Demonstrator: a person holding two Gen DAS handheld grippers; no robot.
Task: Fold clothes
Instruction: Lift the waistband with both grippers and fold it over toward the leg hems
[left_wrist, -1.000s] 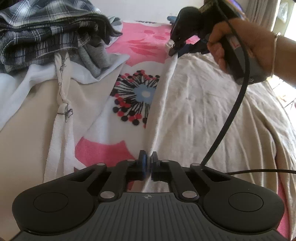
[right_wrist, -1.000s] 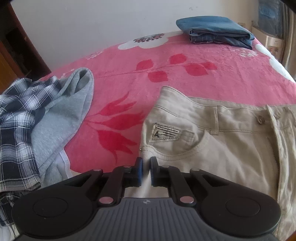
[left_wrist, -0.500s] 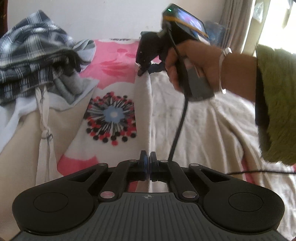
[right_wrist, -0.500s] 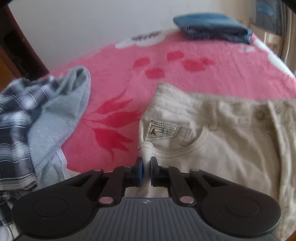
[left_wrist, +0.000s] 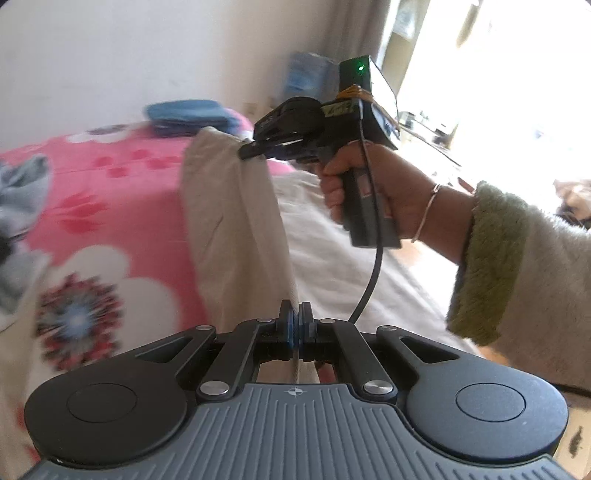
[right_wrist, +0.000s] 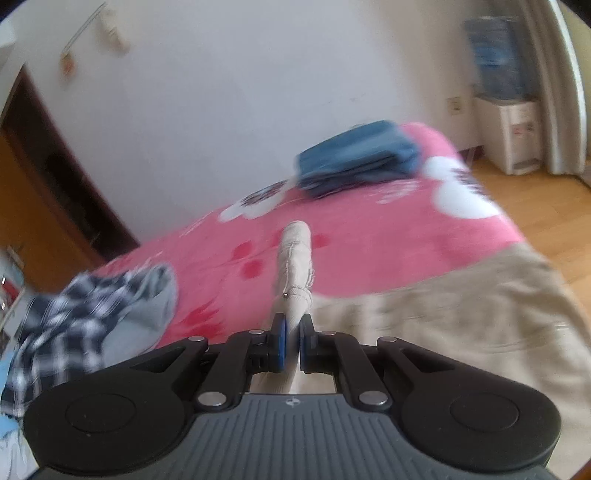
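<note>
The beige trousers (left_wrist: 236, 229), which lay flat on the pink bedspread (left_wrist: 122, 206) a second ago, are now lifted along their left edge into a hanging fold. That edge is pinched in the left gripper (left_wrist: 296, 325), whose pads are pressed tight on the cloth, and farther off at the waistband in the right gripper (right_wrist: 291, 332), clamped narrowly on a thicker seam. The rest of the trousers is spread to the right over the near side of the bed. In the left view the right hand (left_wrist: 373, 192) is now seen higher and nearer than before. Open bedspread is seen left of the raised fold. A plaid and grey pile (right_wrist: 92, 317) lies at the far left, well apart, and folded jeans (right_wrist: 354, 158) rest at the far edge by the wall. The wooden floor (right_wrist: 535, 206) shows beyond the bed's right edge.
</note>
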